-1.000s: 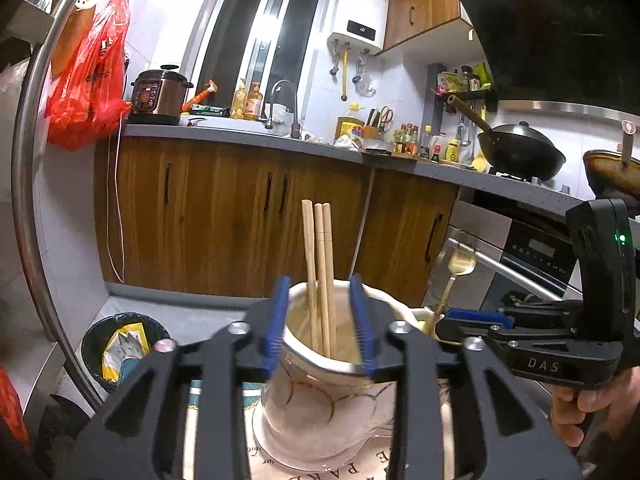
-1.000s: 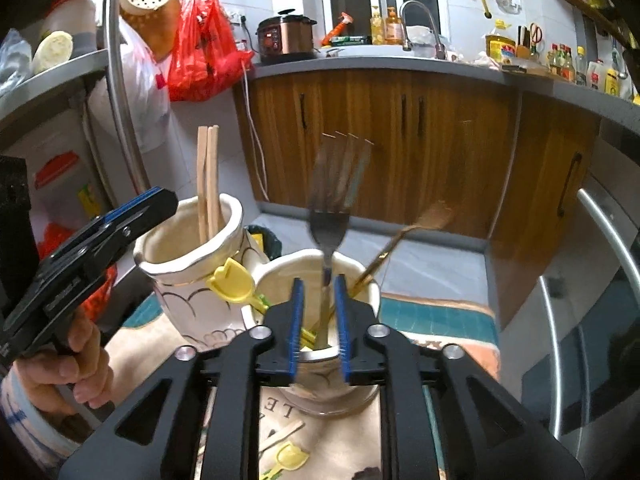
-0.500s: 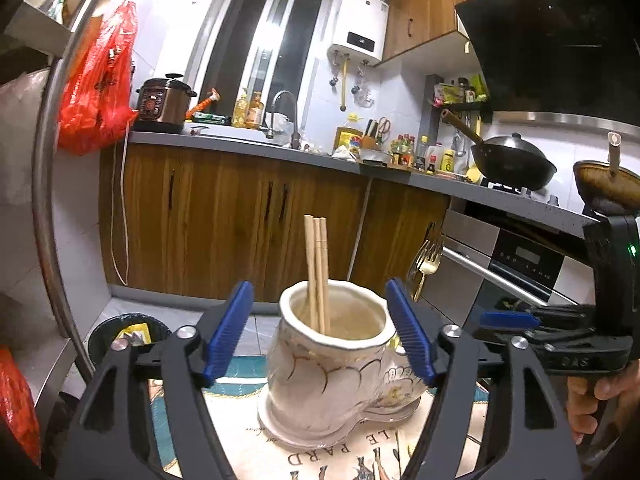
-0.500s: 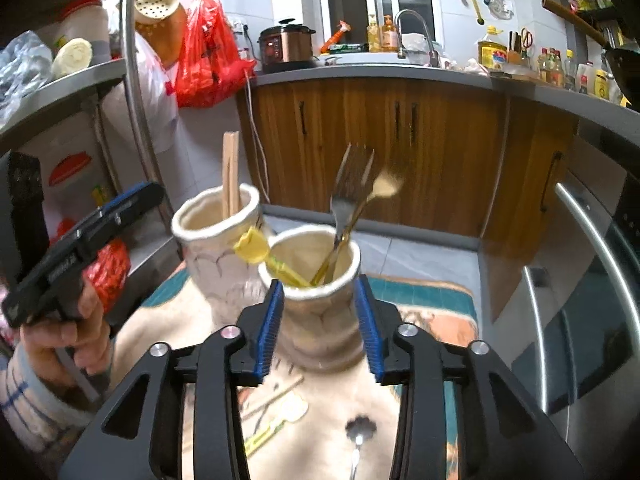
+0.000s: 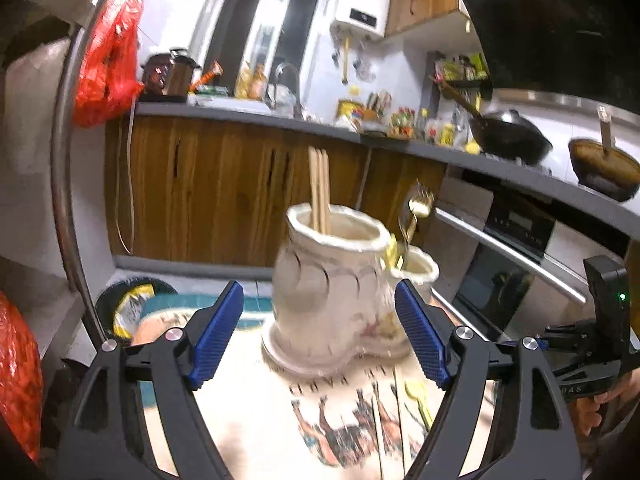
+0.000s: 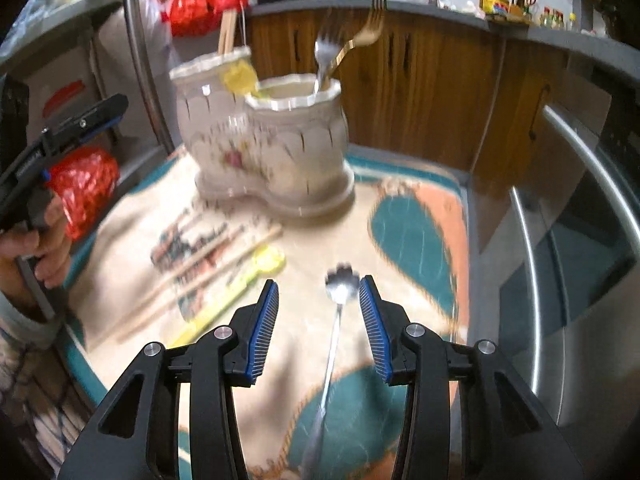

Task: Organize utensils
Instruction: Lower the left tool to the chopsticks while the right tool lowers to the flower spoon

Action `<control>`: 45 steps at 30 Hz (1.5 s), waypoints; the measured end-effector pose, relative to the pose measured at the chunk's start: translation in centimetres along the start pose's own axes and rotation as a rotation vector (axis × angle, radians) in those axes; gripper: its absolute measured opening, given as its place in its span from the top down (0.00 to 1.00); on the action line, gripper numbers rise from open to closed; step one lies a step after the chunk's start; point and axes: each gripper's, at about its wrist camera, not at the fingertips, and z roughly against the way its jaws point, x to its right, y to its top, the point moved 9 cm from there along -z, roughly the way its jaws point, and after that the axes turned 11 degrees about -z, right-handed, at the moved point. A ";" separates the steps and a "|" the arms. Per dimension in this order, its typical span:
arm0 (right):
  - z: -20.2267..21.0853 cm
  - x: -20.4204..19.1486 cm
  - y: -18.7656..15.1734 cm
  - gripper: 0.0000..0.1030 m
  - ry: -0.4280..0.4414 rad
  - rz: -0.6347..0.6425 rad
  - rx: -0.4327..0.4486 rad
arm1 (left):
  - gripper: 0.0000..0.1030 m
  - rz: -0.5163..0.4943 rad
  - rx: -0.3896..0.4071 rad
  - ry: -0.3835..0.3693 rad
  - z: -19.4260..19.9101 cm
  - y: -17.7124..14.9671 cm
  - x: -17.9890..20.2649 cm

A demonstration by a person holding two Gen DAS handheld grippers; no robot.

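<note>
Left wrist view: the left gripper (image 5: 320, 336) is spread wide and empty, its blue pads on either side of the near base of the ceramic holder (image 5: 332, 292) without touching it. Chopsticks (image 5: 319, 192) stand upright in the taller left pot; a gold fork (image 5: 416, 208) leans from the lower right pot.

Right wrist view: the right gripper (image 6: 319, 320) is parted, holding nothing, above a silver spoon (image 6: 334, 328) lying on the patterned cloth (image 6: 400, 232). Loose chopsticks (image 6: 200, 276) and a yellow spoon (image 6: 240, 280) lie to the left; the holder stands farther back
</note>
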 end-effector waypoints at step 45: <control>-5.1 0.7 -2.6 0.69 -0.048 0.110 -0.480 | 0.69 -0.359 -0.736 -0.231 -4.5 -12.5 8.6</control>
